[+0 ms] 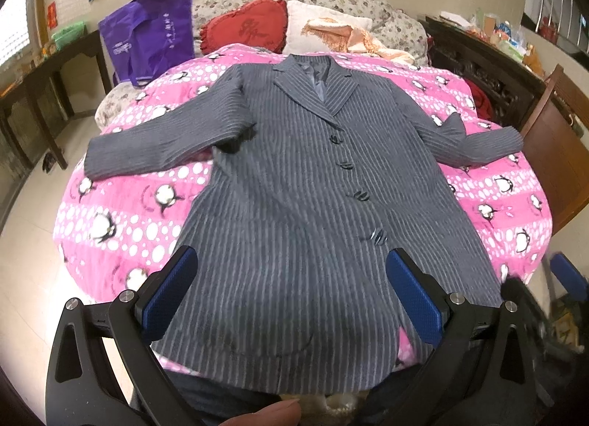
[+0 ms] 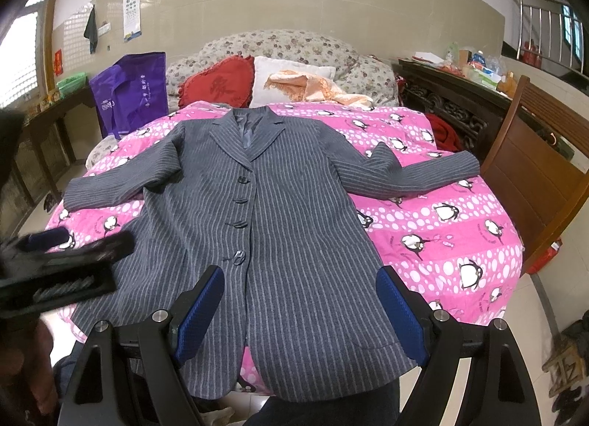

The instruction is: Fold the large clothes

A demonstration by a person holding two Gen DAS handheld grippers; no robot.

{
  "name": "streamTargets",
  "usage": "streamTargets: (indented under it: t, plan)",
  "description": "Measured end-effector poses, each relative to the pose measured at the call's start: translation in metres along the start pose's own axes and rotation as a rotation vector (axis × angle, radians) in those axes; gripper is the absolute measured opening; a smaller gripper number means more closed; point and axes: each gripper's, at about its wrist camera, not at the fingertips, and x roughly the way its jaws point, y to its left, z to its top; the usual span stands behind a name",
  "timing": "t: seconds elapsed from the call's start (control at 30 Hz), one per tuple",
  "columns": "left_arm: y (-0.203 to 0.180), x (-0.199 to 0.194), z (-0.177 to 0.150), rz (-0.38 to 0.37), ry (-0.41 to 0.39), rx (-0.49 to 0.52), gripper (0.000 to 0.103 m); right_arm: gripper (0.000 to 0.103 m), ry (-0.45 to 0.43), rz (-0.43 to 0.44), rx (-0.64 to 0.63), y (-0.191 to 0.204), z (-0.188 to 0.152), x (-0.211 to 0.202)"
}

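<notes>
The striped coat lies buttoned and spread flat on the pink quilt, sleeves out, ready for folding; left gripper and right gripper hover spread wide, grasping nothing

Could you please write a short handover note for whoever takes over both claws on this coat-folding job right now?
Left claw: open, empty, above the coat's hem.
Right claw: open, empty, also above the hem.
Coat: flat, face up, buttoned, on the pink blanket; both sleeves spread out sideways, collar toward the pillows.
Done: coat laid out.
Left: every fold; probably the sleeves go in first.
</notes>
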Motion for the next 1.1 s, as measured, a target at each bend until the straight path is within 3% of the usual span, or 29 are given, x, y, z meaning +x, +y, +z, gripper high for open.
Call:
streamTargets:
  t: [0.07,0.13,0.23,0.33,0.43,0.5,0.6,0.8,0.83,0.93,1.1]
  plan:
    - [-0.005,0.015,0.006,-0.007,0.035,-0.021,0.102,0.084,-0.028,-0.013,0.01,-0.01,-0.002,-0.004]
    - [-0.011,0.031,0.007,-0.024,0.058,-0.05,0.102,0.094,-0.029,-0.027,0.019,-0.02,-0.005,0.0]
    - [-0.014,0.047,0.0,-0.022,0.103,-0.058,0.102,0.094,0.054,-0.018,0.044,-0.03,-0.01,0.026]
    - [-0.005,0.061,-0.001,0.027,0.144,-0.052,0.102,0.094,0.113,0.002,0.077,-0.038,-0.011,0.052]
    - [0.019,0.071,0.008,0.079,0.122,-0.083,0.102,0.094,0.111,0.033,0.057,-0.038,0.009,0.078]
    - [0.029,0.083,0.018,0.118,0.095,-0.076,0.102,0.094,0.089,0.148,0.029,-0.033,0.027,0.103]
    - [0.039,0.117,0.035,0.156,0.058,-0.028,0.102,0.094,0.136,0.223,-0.021,-0.022,0.042,0.151]
    - [0.059,0.196,0.039,0.131,0.122,-0.002,0.103,0.092,0.215,0.243,-0.102,-0.014,0.041,0.247]
    - [0.065,0.196,0.033,0.085,0.075,-0.04,0.103,0.091,0.246,0.261,-0.101,-0.017,0.034,0.262]
    - [0.071,0.189,0.026,0.059,0.042,-0.061,0.103,0.096,0.244,0.332,-0.02,-0.031,0.029,0.27]
    - [0.069,0.184,0.02,0.078,0.027,-0.047,0.103,0.103,0.237,0.295,-0.055,-0.025,0.028,0.274]
